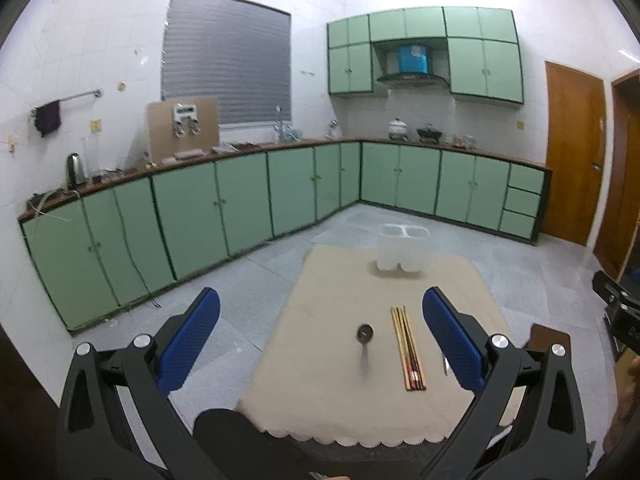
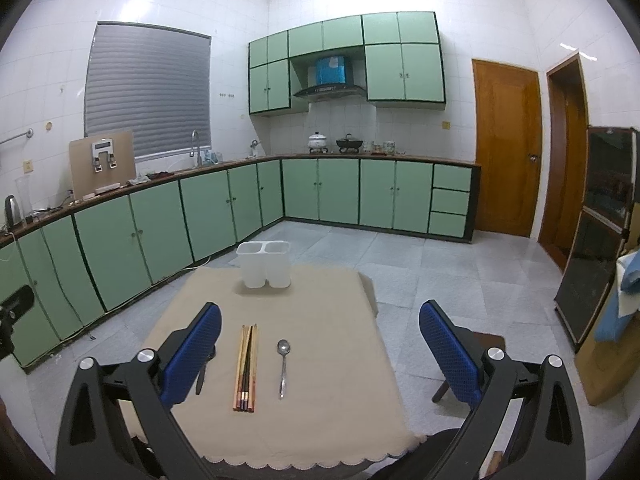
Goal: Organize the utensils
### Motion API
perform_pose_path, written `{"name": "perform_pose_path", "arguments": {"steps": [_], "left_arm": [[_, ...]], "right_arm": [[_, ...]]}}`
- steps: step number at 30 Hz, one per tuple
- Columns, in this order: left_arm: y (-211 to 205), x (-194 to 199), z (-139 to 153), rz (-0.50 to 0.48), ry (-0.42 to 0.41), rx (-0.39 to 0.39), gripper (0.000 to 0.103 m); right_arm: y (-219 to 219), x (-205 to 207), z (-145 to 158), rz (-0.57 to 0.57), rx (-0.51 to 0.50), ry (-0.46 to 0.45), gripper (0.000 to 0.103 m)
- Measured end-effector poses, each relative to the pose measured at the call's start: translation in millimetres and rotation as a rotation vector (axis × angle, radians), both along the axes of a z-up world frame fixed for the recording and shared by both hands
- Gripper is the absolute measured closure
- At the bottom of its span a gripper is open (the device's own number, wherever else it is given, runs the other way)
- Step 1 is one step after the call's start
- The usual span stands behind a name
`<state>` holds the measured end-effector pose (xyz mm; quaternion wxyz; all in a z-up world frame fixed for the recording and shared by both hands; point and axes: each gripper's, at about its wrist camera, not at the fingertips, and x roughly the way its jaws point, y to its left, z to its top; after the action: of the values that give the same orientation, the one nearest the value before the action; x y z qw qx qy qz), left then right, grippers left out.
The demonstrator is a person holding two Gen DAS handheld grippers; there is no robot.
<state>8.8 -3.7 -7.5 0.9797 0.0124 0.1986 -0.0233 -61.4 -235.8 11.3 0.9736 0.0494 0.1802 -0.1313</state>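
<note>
A table under a beige cloth [image 1: 340, 400] [image 2: 328, 320] carries the utensils. A white two-compartment holder [image 1: 403, 249] [image 2: 264, 264] stands empty at its far edge. A bundle of chopsticks [image 1: 408, 348] [image 2: 246, 364] lies near the front. A dark ladle-like spoon [image 1: 365, 334] lies to their left; the right wrist view shows only its handle [image 2: 202, 376] behind a finger. A steel spoon [image 2: 283, 366] [image 1: 446, 364] lies to their right. My left gripper [image 1: 322, 344] and my right gripper [image 2: 320, 356] both hover open above the table's front, holding nothing.
Green base cabinets [image 1: 240, 204] [image 2: 160, 220] line the far walls under a cluttered counter. Grey tiled floor surrounds the table. Wooden doors [image 2: 506, 148] and a dark cabinet [image 2: 596, 232] stand to the right. A brown stool [image 2: 486, 340] sits beside the table's right side.
</note>
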Motion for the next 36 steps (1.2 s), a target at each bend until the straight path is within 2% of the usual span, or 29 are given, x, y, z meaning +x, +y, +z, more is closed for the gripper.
{"name": "perform_pose_path", "arguments": {"steps": [4,8,10,12,13,15,16,17,20,25,29,31,33,36], "left_arm": [[-1,28,-34,-0.05,0.133,-0.006,0.005],[-4,64,-86,-0.107,0.297,-0.024,0.005],[-6,83,-112,-0.133,0.36,-0.045,0.005],[-9,95,-131,-0.153,0.39,-0.051,0.005],[-10,102,-139,-0.156,0.404,-0.051,0.007],[-15,118,-158,-0.181,0.436,-0.057,0.023],[-18,125,-167,-0.19,0.45,-0.056,0.028],[-21,132,-177,-0.209,0.461,-0.06,0.031],[-28,149,-201,-0.234,0.48,-0.071,0.032],[-37,175,-236,-0.254,0.493,-0.086,0.027],[-45,191,-261,-0.262,0.532,-0.065,0.028],[-48,197,-271,-0.266,0.561,-0.061,0.036],[-50,204,-280,-0.274,0.593,-0.058,0.05],[-54,204,-283,-0.266,0.57,-0.022,0.055]], "right_arm": [[-1,21,-26,0.015,-0.002,0.067,0.006],[-4,57,-73,0.057,0.04,0.187,0.007],[-3,77,-96,0.094,0.049,0.246,0.015],[-3,99,-121,0.147,0.083,0.315,0.033],[-4,106,-130,0.166,0.102,0.338,0.037],[-4,124,-156,0.205,0.146,0.379,0.044],[-4,129,-165,0.211,0.152,0.387,0.046],[-4,136,-176,0.212,0.155,0.404,0.052],[-2,155,-206,0.235,0.185,0.454,0.064],[-2,174,-237,0.251,0.213,0.488,0.067],[-1,186,-256,0.251,0.214,0.517,0.077],[-1,189,-260,0.252,0.214,0.519,0.08],[-2,190,-259,0.255,0.201,0.503,0.082],[-3,189,-260,0.253,0.191,0.496,0.086]]}}
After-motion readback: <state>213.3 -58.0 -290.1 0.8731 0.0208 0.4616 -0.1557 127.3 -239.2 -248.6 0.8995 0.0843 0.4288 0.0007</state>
